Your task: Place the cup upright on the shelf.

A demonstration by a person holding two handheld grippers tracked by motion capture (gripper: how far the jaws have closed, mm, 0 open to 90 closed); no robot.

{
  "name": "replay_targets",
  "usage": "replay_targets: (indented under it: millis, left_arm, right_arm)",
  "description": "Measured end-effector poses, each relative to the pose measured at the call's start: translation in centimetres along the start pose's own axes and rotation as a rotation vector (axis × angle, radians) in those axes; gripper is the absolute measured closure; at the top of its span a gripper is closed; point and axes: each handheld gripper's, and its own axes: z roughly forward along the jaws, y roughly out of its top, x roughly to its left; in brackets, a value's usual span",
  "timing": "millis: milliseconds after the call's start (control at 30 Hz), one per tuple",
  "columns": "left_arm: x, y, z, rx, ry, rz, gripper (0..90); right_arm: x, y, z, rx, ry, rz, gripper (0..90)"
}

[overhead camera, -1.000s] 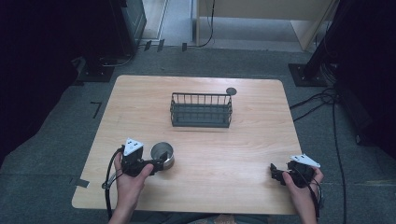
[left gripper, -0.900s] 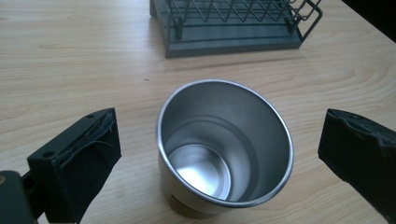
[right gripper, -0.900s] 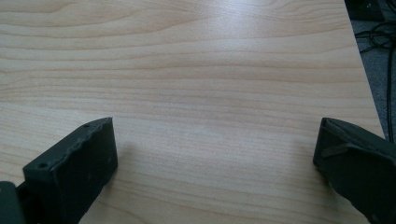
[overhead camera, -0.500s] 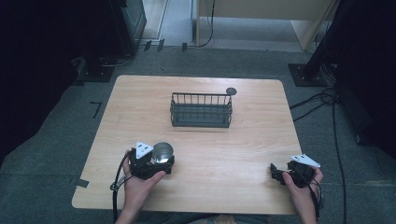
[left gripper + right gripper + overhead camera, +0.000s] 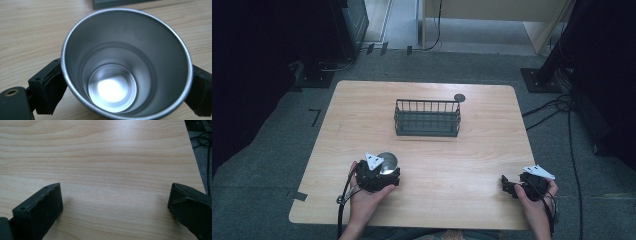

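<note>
Left hand-held gripper (image 5: 384, 170): sitting at the near left of the worktop (image 5: 472, 165) in the person's left hand (image 5: 364, 200); its jaws are standing partly open around a steel cup (image 5: 387, 162), one black pad (image 5: 51, 87) pressing against each side of the cup's wall just under the rim in the left gripper view; the cup is being gripped

Steel cup (image 5: 125, 65): standing upright on the worktop between the left jaws, mouth facing up; its inside is showing bare, shiny metal with a bright glare on the bottom; nothing is lying in it

Right hand-held gripper (image 5: 508, 186): resting at the near right corner of the worktop in the person's right hand (image 5: 534, 197); its jaws are standing wide apart in the right gripper view, with bare wood between them; it is holding nothing and touching nothing but the worktop

Wire basket (image 5: 427, 118): sitting at the middle of the far half of the worktop, well apart from both grippers and from the cup; dark, with upright bars around a flat floor; nothing is showing inside it

Small dark disc (image 5: 459, 98): lying on the worktop just beyond the basket's far right corner; whether it is touching the basket, I cannot tell

Cables (image 5: 343, 200): trailing from each gripper back over the near edge of the worktop
</note>
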Motion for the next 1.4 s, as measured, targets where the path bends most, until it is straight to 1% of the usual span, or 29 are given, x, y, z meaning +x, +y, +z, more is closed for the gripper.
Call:
replay_targets:
  millis: [67,100,133,200,300,533,667,767,867,967,1067,1133,1300,1400]
  left_arm:
    - [-0.1,0.0,0.2,0.0,0.005,0.003,7.8]
    - [-0.1,0.0,0.2,-0.003,0.008,0.002,11.5]
    - [-0.1,0.0,0.3,-0.006,0.014,0.003,11.5]
    - [-0.1,0.0,0.4,-0.012,0.013,0.014,15.4]
    - [-0.1,0.1,0.5,-0.019,0.014,0.02,18.1]
    - [0.0,0.4,0.8,-0.018,0.008,0.037,18.5]
    - [0.1,0.8,1.0,-0.013,-0.001,0.034,18.6]
    - [0.1,1.0,1.1,-0.019,-0.022,0.017,18.7]
    - [0.0,1.2,1.2,-0.019,-0.025,0.021,18.7]
    - [-0.3,1.6,1.4,-0.02,-0.029,0.027,18.7]
    - [-0.3,2.3,1.5,-0.027,-0.031,0.031,18.7]
    - [-0.3,2.7,1.6,-0.028,-0.031,0.037,18.7]
    - [0.0,4.0,1.8,-0.041,-0.046,0.021,18.8]
    - [0.0,4.8,1.9,-0.044,-0.053,0.026,18.8]
  right_arm:
    - [0.0,0.0,0.0,0.0,0.0,0.0,0.0]
    - [0.0,0.0,0.0,0.0,0.0,0.0,0.0]
    - [0.0,0.0,0.0,0.0,0.0,0.0,0.0]
    - [0.0,0.0,0.0,0.0,0.0,0.0,0.0]
    - [0.0,0.0,0.0,0.0,0.0,0.0,0.0]
    - [0.0,0.0,0.0,0.0,0.001,0.0,0.0]
    - [0.0,0.0,0.0,0.001,0.005,-0.005,0.0]
    - [0.1,0.0,0.0,0.003,0.009,-0.008,0.0]
    - [0.1,0.0,0.0,0.002,0.009,-0.01,0.0]
    - [0.1,0.1,0.1,0.0,0.015,-0.018,0.0]
    - [0.3,0.1,0.0,-0.007,0.026,-0.024,3.3]
    - [0.3,0.1,0.0,-0.008,0.028,-0.023,3.3]
    - [0.3,0.1,0.1,-0.008,0.026,-0.02,2.3]
    - [0.3,0.1,0.1,-0.008,0.025,-0.019,2.3]
